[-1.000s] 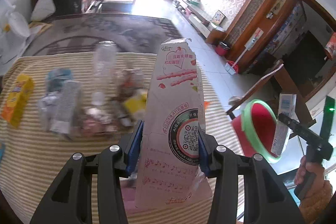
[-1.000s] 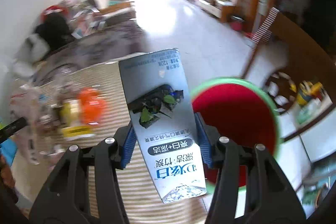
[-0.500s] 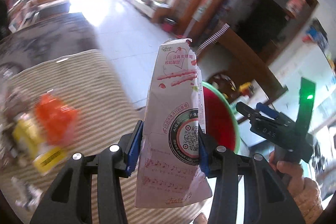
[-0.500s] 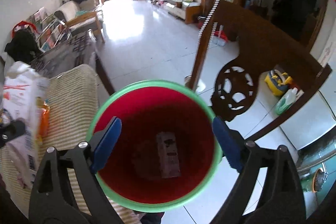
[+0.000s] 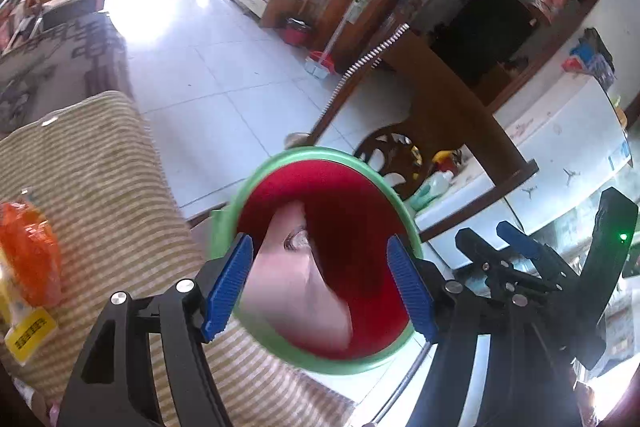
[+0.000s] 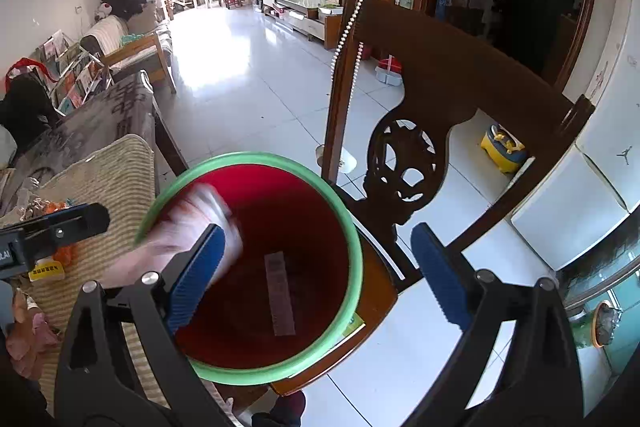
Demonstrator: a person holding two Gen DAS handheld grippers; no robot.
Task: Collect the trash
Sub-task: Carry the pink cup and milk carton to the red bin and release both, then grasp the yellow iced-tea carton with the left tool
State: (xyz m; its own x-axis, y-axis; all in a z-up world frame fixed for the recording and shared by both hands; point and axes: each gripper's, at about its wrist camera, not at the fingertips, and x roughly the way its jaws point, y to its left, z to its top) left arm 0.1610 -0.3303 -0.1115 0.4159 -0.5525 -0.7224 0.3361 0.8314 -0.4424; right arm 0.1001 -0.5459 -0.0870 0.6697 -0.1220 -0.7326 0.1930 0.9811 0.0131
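A red bucket with a green rim (image 5: 320, 153) stands on a chair seat beside the table. My left gripper (image 5: 320, 287) hangs over it and its jaws are opening. The pink carton (image 5: 296, 287) is a blur dropping between the pads into the bucket, and neither pad presses on it. The right wrist view shows the same carton (image 6: 192, 223) falling past the bucket rim (image 6: 256, 159). My right gripper (image 6: 318, 275) is open and empty above the bucket. A grey carton (image 6: 280, 295) lies on the bucket's bottom.
The striped tablecloth (image 5: 100, 187) lies to the left, with an orange wrapper (image 5: 28, 243) and a yellow packet (image 5: 28, 335) on it. A carved wooden chair back (image 6: 404, 155) rises behind the bucket. White floor tiles (image 6: 248, 83) stretch beyond. My right gripper (image 5: 500, 239) shows at right.
My left gripper swung right from the table to the bucket and let go of the pink carton. My right gripper opened and its grey carton fell into the bucket.
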